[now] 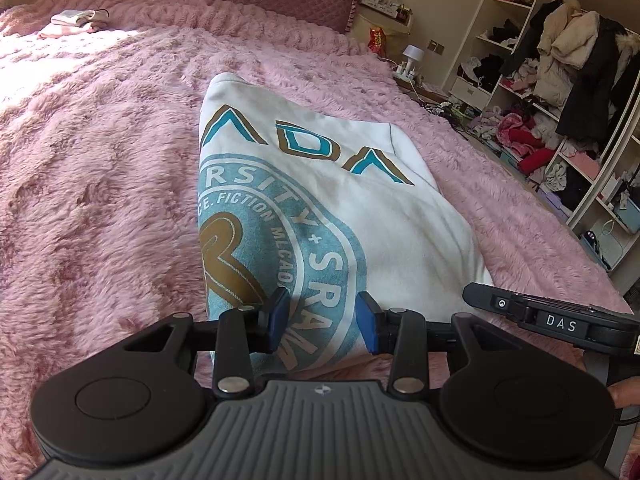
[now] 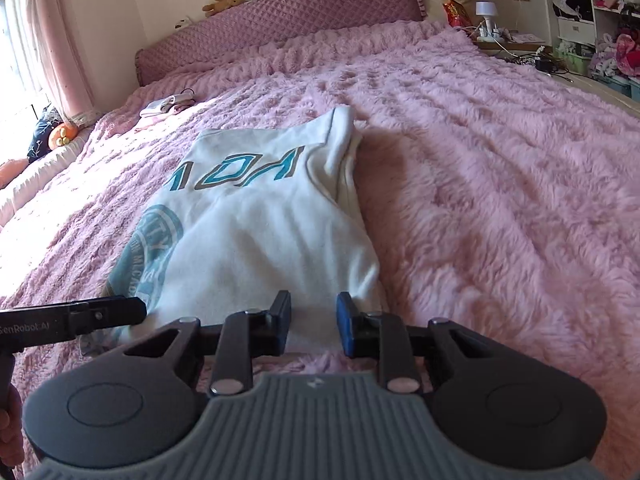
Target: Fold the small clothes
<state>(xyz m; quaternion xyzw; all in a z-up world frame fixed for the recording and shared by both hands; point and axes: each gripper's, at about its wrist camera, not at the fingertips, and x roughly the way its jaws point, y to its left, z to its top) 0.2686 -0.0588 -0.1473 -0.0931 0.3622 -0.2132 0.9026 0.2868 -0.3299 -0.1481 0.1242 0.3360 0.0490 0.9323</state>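
Observation:
A white T-shirt (image 1: 360,208) with a teal round emblem and teal-and-gold letters lies folded lengthwise on the fluffy pink blanket (image 1: 100,140). My left gripper (image 1: 323,320) hovers at the shirt's near hem over the emblem. Its blue pads stand apart, with flat cloth showing between them. In the right wrist view, the shirt (image 2: 260,232) runs away from me, and my right gripper (image 2: 314,322) sits at its near right corner. Its jaws are narrowly apart, and no fabric is pinched between them. Each gripper's black housing (image 1: 560,322) (image 2: 68,318) shows in the other's view.
A small pile of folded clothes (image 2: 166,106) lies far left near the quilted headboard (image 2: 280,20). A bedside table with a white lamp (image 1: 412,54) and open shelves stuffed with clothes (image 1: 560,92) stand to the right of the bed. A curtain (image 2: 52,40) hangs left.

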